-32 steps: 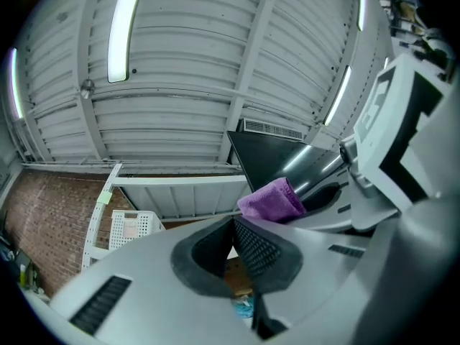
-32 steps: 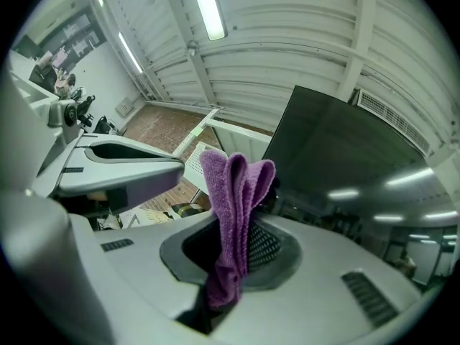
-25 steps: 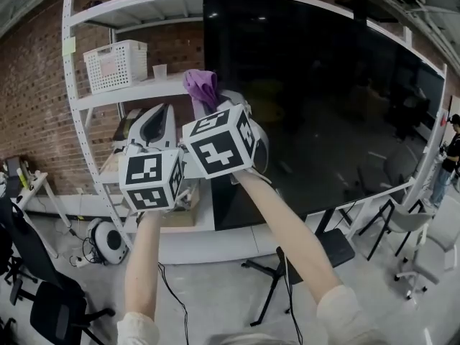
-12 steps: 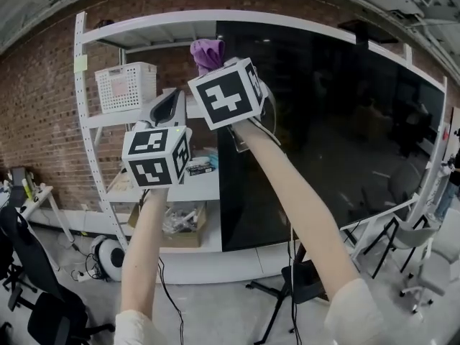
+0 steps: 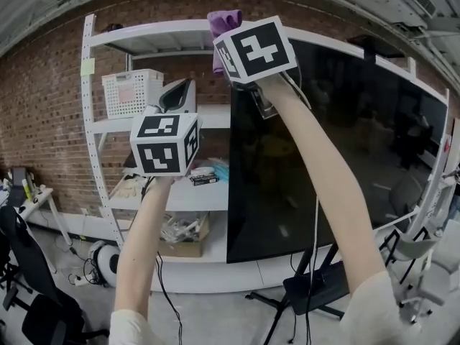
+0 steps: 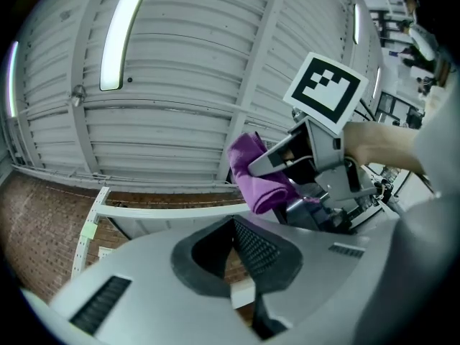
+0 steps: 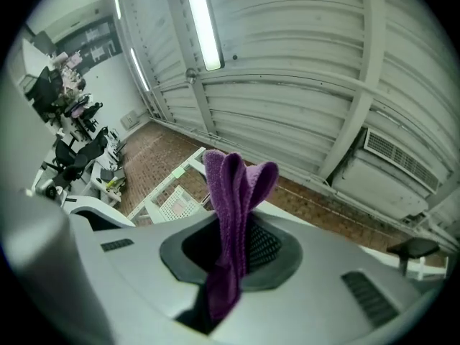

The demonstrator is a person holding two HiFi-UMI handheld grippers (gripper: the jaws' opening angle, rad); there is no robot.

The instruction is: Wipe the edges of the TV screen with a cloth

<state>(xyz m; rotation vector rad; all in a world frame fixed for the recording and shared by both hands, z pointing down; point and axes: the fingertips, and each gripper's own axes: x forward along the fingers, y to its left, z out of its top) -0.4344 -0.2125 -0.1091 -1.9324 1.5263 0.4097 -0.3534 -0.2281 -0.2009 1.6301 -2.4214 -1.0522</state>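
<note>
The big black TV screen [image 5: 345, 142] fills the right of the head view. My right gripper [image 5: 233, 38] is raised at the screen's top left corner, shut on a purple cloth [image 5: 224, 21] that sticks up past the jaws. In the right gripper view the cloth [image 7: 233, 192] stands folded between the jaws of the right gripper [image 7: 233, 254], against the ceiling. My left gripper [image 5: 178, 92] hangs lower and to the left, before the shelves, shut with nothing in it. The left gripper view shows its own jaws [image 6: 241, 254] closed, and the right gripper [image 6: 287, 171] with the cloth [image 6: 259, 175] above.
A white shelf unit [image 5: 100, 121] stands left of the TV against a brick wall, with a white basket [image 5: 133, 92] and small items. A cardboard box [image 5: 180, 236] sits on its low shelf. A black chair [image 5: 29, 279] is bottom left. The TV stand's legs [image 5: 309, 286] spread below.
My right gripper has gone up along the TV's left edge with the cloth, from mid height to the top corner. The left gripper rose a little. The head view tilted up.
</note>
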